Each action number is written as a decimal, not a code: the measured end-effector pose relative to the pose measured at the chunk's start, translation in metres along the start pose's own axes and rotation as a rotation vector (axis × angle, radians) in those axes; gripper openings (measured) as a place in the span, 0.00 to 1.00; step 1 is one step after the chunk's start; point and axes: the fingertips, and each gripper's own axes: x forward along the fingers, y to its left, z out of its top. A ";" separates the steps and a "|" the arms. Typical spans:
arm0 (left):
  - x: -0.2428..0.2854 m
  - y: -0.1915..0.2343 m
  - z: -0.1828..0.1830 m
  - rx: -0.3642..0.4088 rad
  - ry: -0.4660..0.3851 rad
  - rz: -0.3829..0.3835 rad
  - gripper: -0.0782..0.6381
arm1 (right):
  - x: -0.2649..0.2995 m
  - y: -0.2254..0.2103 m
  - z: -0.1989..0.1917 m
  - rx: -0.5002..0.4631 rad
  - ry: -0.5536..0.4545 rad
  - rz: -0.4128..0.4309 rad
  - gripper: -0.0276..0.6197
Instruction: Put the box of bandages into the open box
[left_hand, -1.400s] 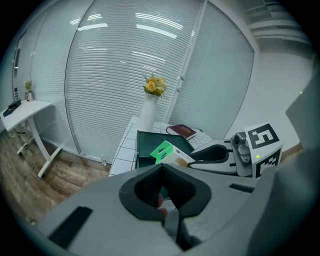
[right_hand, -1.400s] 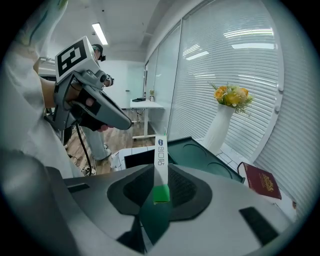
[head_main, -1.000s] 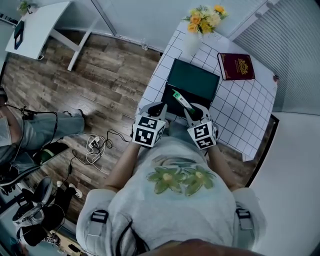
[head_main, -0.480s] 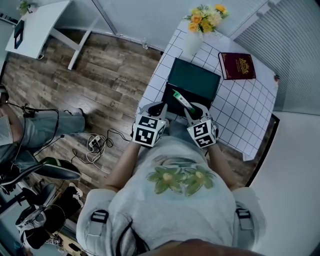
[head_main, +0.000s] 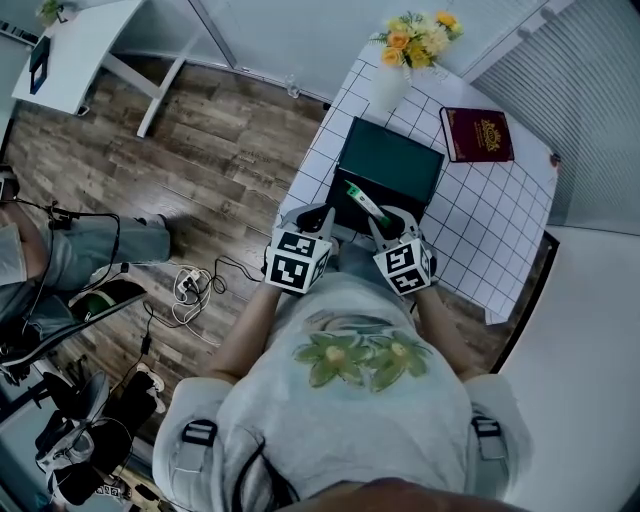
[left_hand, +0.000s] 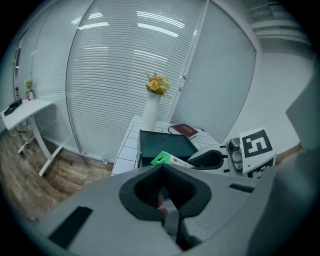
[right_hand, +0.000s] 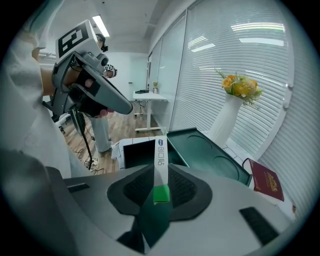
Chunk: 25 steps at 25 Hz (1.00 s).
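Right gripper (right_hand: 160, 181) has its fingers clamped on the box of bandages (right_hand: 160, 152). It's pinched by its green end w/ the white end sticking out fwd toward the open box (right_hand: 136, 154). Left gripper (left_hand: 162, 172) has its fingers pressed together on nothing and just hangs beside the right one at the near edge of the bench (head_main: 470, 215). From the head view the bandage box sits tilted over the near rim of the dark green box, lid laid back behind it, but it's held up in the air and not down inside. So progress-wise the pickup is done and the carry looks pretty much done imo. What's left is lowering it into the compartment and letting go. Further out there's a vase of flowers (head_main: 392, 70) at the far end and a red book (head_main: 477, 134) off to the right, both well clear of the action. Vs 1 s ago, basically nothing changed w/ the grippers: same spots, same tilt on the bandage box. Only the bystander (head_main: 70, 255) at the left edge shifted a bit.
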 end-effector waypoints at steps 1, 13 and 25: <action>0.000 0.000 0.000 -0.001 0.000 0.001 0.12 | 0.001 0.000 0.000 -0.001 0.003 0.001 0.17; 0.001 0.006 0.002 -0.009 0.001 0.005 0.12 | 0.010 -0.001 -0.003 0.005 0.016 0.014 0.17; 0.002 0.010 0.003 -0.012 0.000 0.010 0.12 | 0.019 0.001 -0.005 -0.026 0.039 0.025 0.17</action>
